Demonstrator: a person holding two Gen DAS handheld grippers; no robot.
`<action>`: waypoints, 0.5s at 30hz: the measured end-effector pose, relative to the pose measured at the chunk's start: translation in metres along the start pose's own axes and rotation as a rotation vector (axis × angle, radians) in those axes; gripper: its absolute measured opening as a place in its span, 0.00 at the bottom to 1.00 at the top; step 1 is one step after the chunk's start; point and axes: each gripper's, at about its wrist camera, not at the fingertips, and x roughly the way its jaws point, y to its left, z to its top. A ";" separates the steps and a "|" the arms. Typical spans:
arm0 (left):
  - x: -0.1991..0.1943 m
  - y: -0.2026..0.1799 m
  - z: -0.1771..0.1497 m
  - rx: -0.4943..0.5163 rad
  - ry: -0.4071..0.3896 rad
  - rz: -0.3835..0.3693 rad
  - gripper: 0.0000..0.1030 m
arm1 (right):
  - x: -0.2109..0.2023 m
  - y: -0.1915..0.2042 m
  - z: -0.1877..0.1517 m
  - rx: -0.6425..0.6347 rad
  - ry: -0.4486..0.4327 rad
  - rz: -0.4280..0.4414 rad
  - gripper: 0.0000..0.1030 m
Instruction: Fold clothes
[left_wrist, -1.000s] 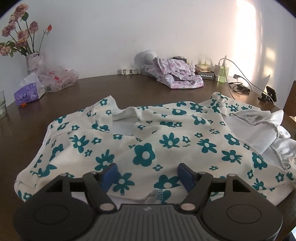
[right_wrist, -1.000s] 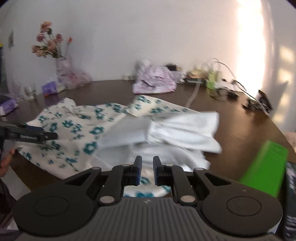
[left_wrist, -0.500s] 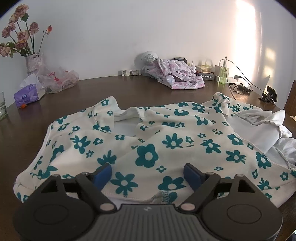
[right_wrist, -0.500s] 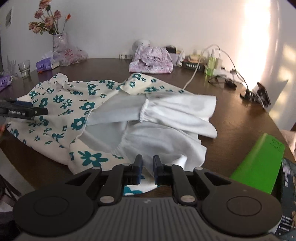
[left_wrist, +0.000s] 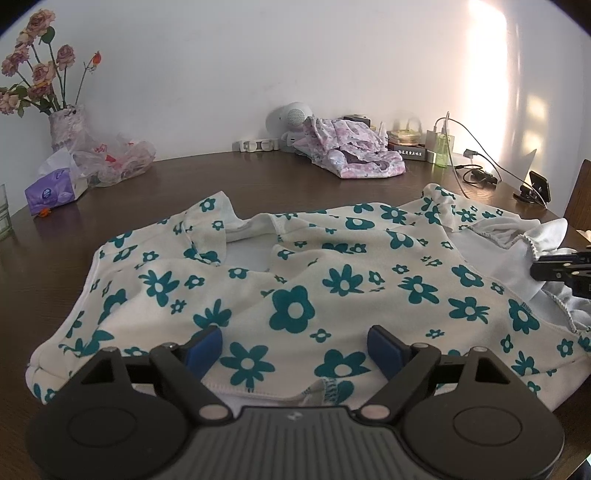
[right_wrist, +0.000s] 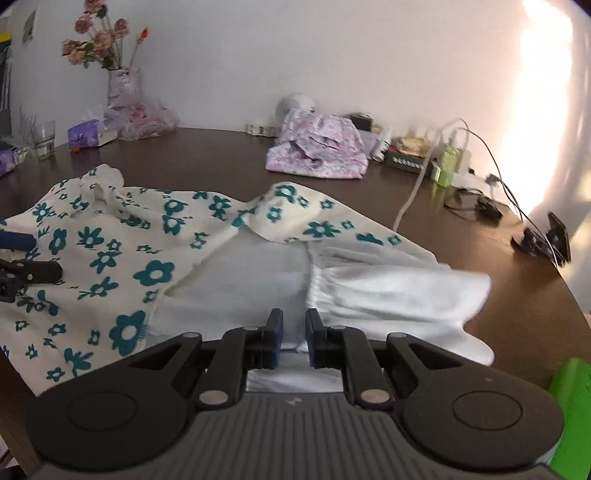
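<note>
Folding the flowered dress (left_wrist: 332, 280) | our left tool (left_wrist: 295, 345) wide, right tool (right_wrist: 294, 334) narrow, empty | risk: hem slipping off worktop (left_wrist: 258, 177)

At the far edge of the dark wooden tabletop (left_wrist: 258, 177) against the white wall stand a vase of dried roses (left_wrist: 68, 123), a purple tissue box (left_wrist: 55, 190), a crumpled plastic bag (left_wrist: 118, 160), a pink floral garment (left_wrist: 354, 155), a green bottle (left_wrist: 443, 151) and tangled cables (left_wrist: 480, 173).
</note>
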 end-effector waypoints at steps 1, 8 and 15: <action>0.000 0.000 0.000 0.000 0.000 0.000 0.83 | -0.001 -0.006 -0.002 0.021 0.001 0.004 0.14; -0.001 0.000 -0.001 0.000 -0.002 0.000 0.83 | -0.025 -0.027 -0.021 0.090 -0.057 -0.096 0.31; 0.000 0.000 0.000 -0.002 -0.004 0.000 0.84 | -0.044 -0.019 -0.015 0.096 -0.132 0.049 0.29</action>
